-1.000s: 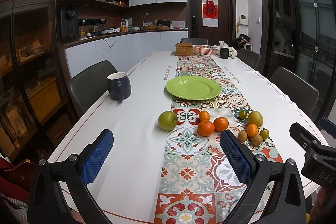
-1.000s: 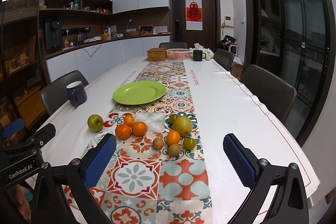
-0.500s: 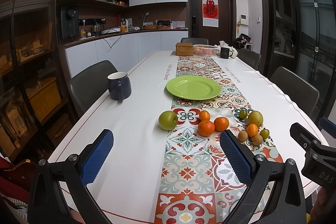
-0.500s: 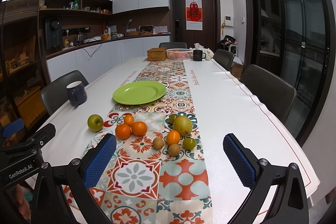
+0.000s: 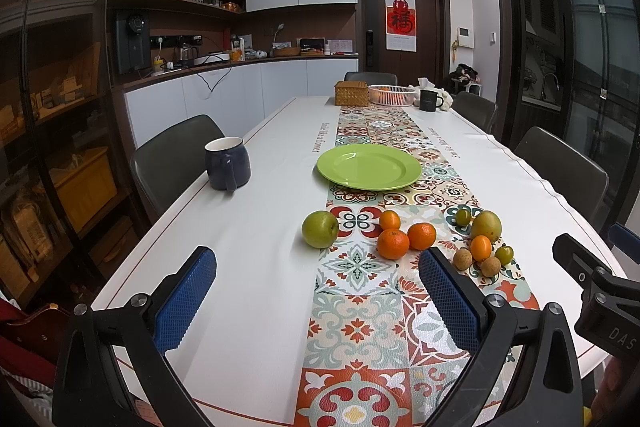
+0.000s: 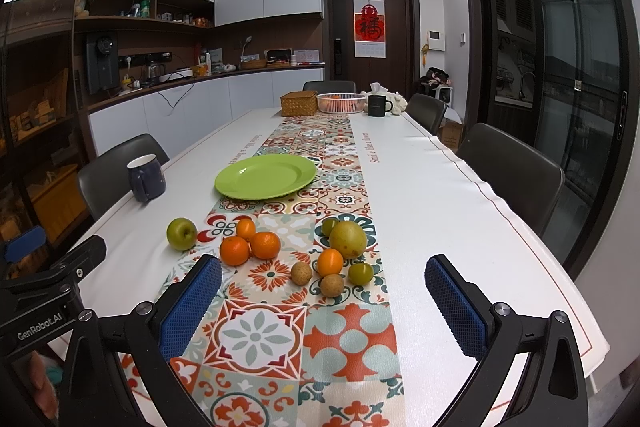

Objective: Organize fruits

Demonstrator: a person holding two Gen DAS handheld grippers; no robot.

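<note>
Left wrist view: the left hand-held gripper (image 5: 316, 295) hangs low over the near edge of the surface (image 5: 248, 267), jaws spread wide and holding nothing. Right wrist view: the right hand-held gripper (image 6: 324, 303) is likewise wide and unloaded, over the patterned runner (image 6: 344, 339). Just ahead of the right one lie two small brown fruits (image 6: 301, 273), an orange (image 6: 330, 261) and a small green fruit (image 6: 360, 273), with a larger yellow-green fruit (image 6: 348, 239) directly behind them. Ahead and to its left, three oranges (image 6: 250, 245) sit touching one another; the green apple (image 6: 181, 233) lies apart, farther left, on the bare white cloth. Beyond all the fruit the green plate (image 6: 266, 175) stands empty, so no sorting appears done yet. A dark mug (image 6: 146, 177) lies far left. Risks, as judged: the fruits are round and crowded, so a wide jaw descending on one may nudge its neighbours and set them rolling toward the edge; the small ones may slip between the pads.
</note>
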